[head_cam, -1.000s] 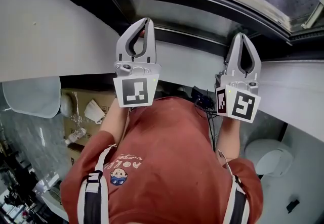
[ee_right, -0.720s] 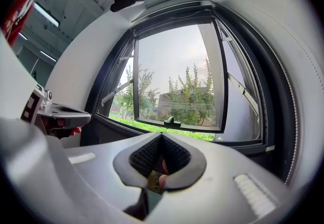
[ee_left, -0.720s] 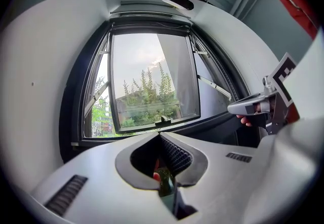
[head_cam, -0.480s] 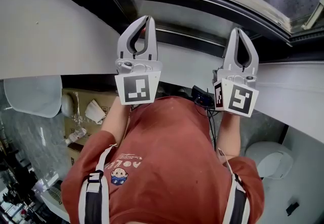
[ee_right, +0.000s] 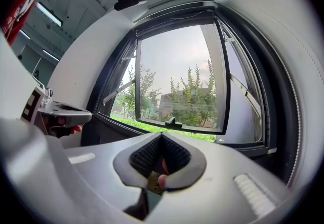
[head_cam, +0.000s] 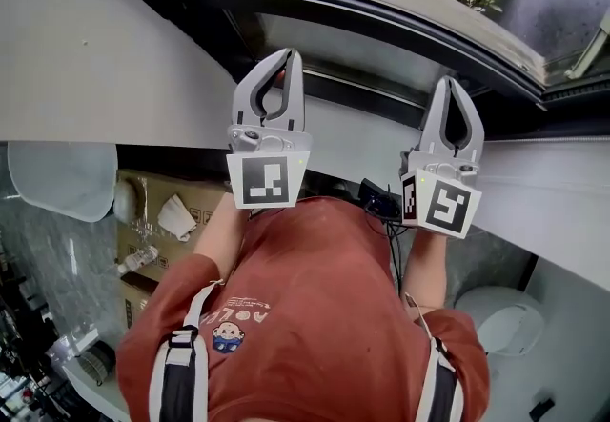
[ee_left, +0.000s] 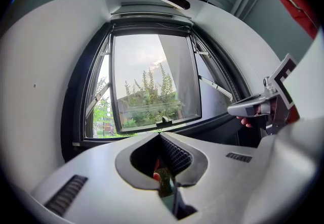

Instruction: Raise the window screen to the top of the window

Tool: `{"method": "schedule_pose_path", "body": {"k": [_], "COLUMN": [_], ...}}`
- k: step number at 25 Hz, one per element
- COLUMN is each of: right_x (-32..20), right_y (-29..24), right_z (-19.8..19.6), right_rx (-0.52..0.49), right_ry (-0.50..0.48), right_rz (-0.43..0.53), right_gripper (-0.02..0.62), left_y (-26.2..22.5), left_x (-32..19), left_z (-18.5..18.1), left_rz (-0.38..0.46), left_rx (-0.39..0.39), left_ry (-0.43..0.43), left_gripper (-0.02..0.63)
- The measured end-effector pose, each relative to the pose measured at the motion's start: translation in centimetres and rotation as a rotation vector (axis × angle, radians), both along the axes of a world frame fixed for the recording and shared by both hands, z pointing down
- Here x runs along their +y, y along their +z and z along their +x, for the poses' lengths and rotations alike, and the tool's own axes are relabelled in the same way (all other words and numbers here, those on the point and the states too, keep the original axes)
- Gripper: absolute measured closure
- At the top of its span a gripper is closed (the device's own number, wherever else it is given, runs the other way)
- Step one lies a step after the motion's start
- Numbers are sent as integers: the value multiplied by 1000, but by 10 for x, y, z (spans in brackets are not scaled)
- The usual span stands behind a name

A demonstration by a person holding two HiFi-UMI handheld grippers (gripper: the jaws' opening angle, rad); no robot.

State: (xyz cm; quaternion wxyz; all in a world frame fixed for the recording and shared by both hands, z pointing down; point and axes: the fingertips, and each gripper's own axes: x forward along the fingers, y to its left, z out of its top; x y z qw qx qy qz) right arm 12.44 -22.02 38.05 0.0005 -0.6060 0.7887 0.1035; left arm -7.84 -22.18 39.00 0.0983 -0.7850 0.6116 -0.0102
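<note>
Window screen (ee_left: 151,15), seemingly drawn up thin and pale at the top of the window (ee_left: 76,117), sits well above the left gripper (head_cam: 284,56) and right gripper (head_cam: 448,83), both clamped shut on nothing; uneven pushes from closed jaws could slip or jam it.

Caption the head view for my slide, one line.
Seen from above, a person in a red shirt holds the left gripper and right gripper shut before the window.

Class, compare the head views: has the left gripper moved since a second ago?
No. The left gripper sits at the same spot against the dark window frame; only the camera shifted.
</note>
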Motion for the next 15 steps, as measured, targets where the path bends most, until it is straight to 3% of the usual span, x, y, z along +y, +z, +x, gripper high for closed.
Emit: {"method": "schedule_pose_path", "body": {"k": [15], "right_x": [2], "right_y": [0], "right_z": [2], "right_rx": [8], "right_ry": [0], "right_rz": [1], "right_gripper": [584], "left_y": [-4], "left_x": [2], "left_z": [11], "left_rz": [-5], "left_rx": [18], "left_ry": [25], "left_gripper": [600]}}
